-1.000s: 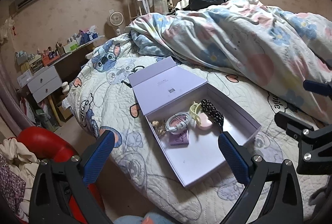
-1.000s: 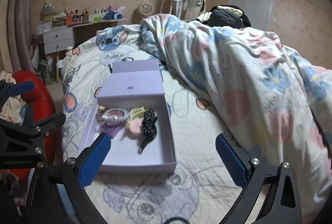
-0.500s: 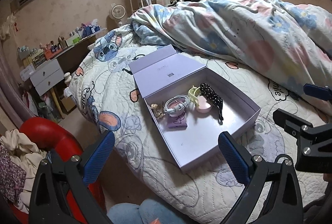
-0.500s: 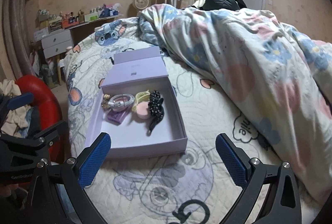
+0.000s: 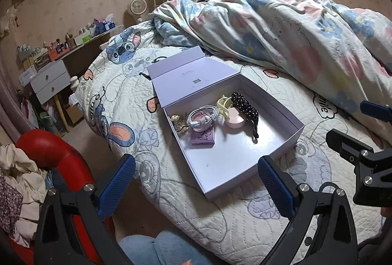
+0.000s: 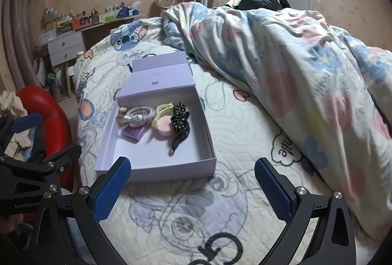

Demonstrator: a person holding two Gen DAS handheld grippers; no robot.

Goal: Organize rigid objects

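Both tools hang apart and empty over the bed, with the open box of small things ahead of them.

The left tool (image 5: 196, 179) and right tool (image 6: 192, 185) hold nothing, fingers spread wide. The lilac box (image 6: 156, 170) rests on the soft quilted bed (image 6: 240, 132), its lid (image 6: 159, 80) folded back, near the mattress edge. Inside, crowded at the hinge end, lie a coiled white cable (image 6: 139, 114), a yellow hair claw (image 6: 163, 109), a pink round case (image 6: 165, 129), a black dotted hair clip (image 6: 180, 127), a purple card (image 6: 134, 133) and a small gold trinket (image 6: 121, 114). A push on the box could tip it on the yielding quilt; reaching into the cluster risks snagging the cable and dragging its neighbours.
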